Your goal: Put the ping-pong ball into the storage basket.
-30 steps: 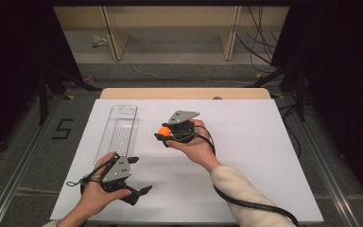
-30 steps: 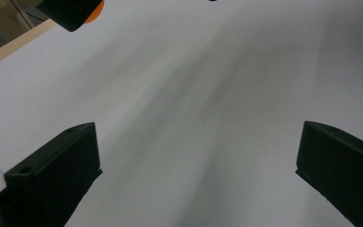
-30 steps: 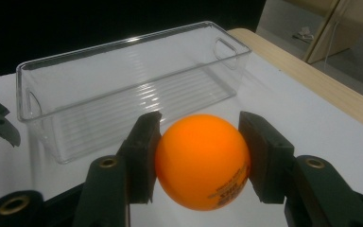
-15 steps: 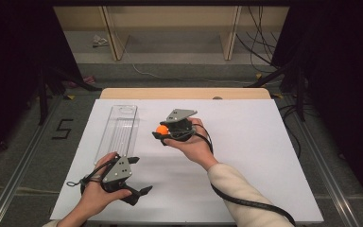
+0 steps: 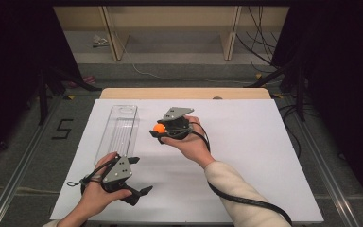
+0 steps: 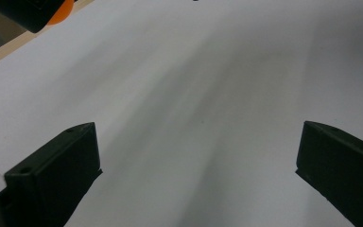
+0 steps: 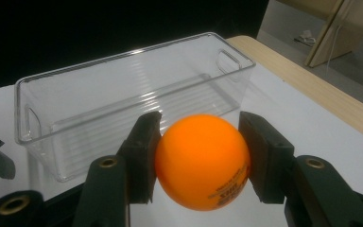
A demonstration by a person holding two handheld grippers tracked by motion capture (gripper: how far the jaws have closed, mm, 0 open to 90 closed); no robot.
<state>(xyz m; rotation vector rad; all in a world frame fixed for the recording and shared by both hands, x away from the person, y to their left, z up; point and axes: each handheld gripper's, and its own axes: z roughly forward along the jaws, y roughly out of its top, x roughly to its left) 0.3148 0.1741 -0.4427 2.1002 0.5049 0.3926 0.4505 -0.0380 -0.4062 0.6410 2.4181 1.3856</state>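
Observation:
An orange ball [image 7: 202,160] sits clamped between the two black jaws of my right gripper [image 5: 159,130], which is shut on it above the middle of the white table. The ball [image 5: 159,127] faces a long clear plastic bin [image 5: 118,132] just to its left; in the right gripper view the bin [image 7: 123,94] lies straight ahead, empty. My left gripper [image 5: 139,194] rests low near the table's front left edge, jaws wide apart with nothing between them. In the left gripper view a bit of the ball [image 6: 59,12] peeks from the top left corner.
The white table top [image 5: 264,156] spreads to the right and front of both hands. A wooden strip [image 5: 184,93] runs along its far edge. A black cable [image 5: 246,201] trails from the right gripper across the front. Beyond the table are a shelf frame and floor cables.
My right gripper has carried the orange ball a little to the left, closer to the clear bin. The left gripper has stayed in place.

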